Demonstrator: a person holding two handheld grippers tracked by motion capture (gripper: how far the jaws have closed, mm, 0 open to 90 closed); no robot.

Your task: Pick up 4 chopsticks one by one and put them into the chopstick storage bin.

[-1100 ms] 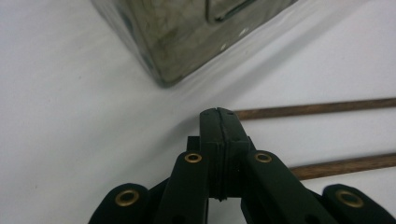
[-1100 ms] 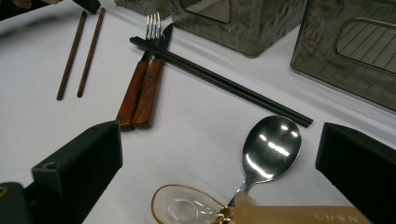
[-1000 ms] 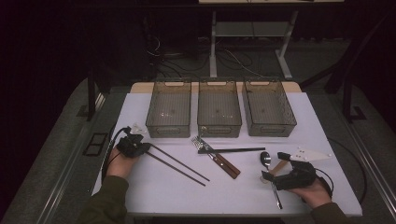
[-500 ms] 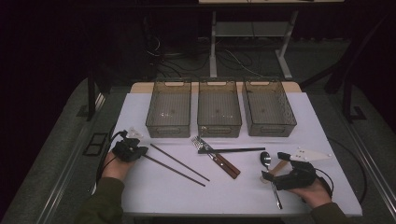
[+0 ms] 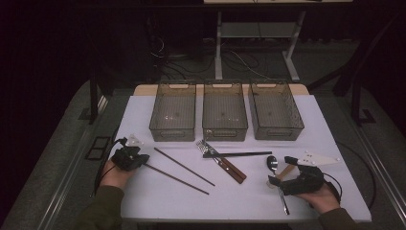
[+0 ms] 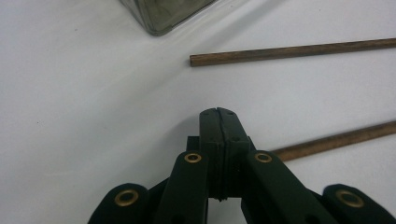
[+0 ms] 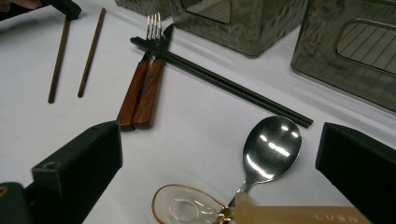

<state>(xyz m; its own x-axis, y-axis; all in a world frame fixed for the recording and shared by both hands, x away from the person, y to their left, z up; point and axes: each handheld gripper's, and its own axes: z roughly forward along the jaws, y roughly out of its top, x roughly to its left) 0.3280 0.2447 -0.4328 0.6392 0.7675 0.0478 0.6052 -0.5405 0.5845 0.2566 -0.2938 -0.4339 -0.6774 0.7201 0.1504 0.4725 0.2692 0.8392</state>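
Two thin brown wooden chopsticks [image 5: 181,171] lie on the white table [image 5: 158,201], just right of the left gripper [image 5: 142,158].

High view: the sticks' long axes run from near the left gripper's tip down and to the right, roughly parallel. The left hand [image 5: 111,173] is by far the nearer. The right gripper [image 5: 280,170] sits well apart at the right, over a steel spoon [image 5: 276,177]. Three clear grey plastic bins [image 5: 225,111] stand in a row at the far side.

Left gripper view: jaws pressed flat together, nothing between them. One stick's blunt end [image 6: 194,59] lies ahead and to the right of the tip; the other stick [image 6: 336,139] passes close by on the right. My reading: the jaws must part before either stick can be taken.

Right gripper view: jaws stand wide apart, empty, flanking the spoon bowl [image 7: 271,148]. It also shows what the high view blurs: a wood-handled fork and knife [image 7: 142,88] under a pair of black chopsticks [image 7: 219,81].
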